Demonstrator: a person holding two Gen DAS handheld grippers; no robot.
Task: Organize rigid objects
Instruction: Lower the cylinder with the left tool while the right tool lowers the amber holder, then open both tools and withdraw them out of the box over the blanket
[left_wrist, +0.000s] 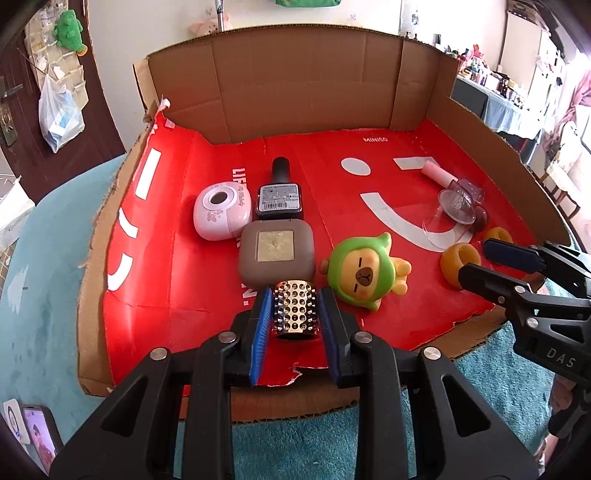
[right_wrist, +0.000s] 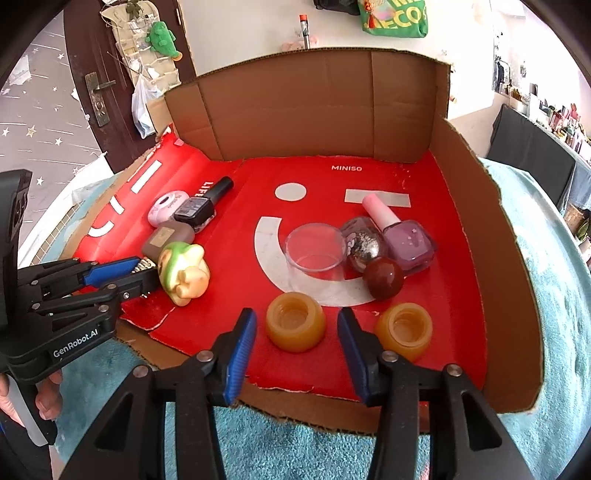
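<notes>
Clamping the studded metal cylinder (left_wrist: 294, 308) near the cardboard tray's (left_wrist: 498, 155) front edge, the left gripper (left_wrist: 293, 321) is seemingly placing it behind the taupe case (left_wrist: 276, 254), while the right gripper (right_wrist: 297, 347) is hanging open around one amber ring (right_wrist: 295, 321), which likely needs grasping next.

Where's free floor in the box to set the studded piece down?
Free: the red floor along the back wall, and the strip between the green figure and the clear cup. Crowded: the left row behind the studded cylinder, and the right cluster around the pink polish bottle and amber rings.
</notes>
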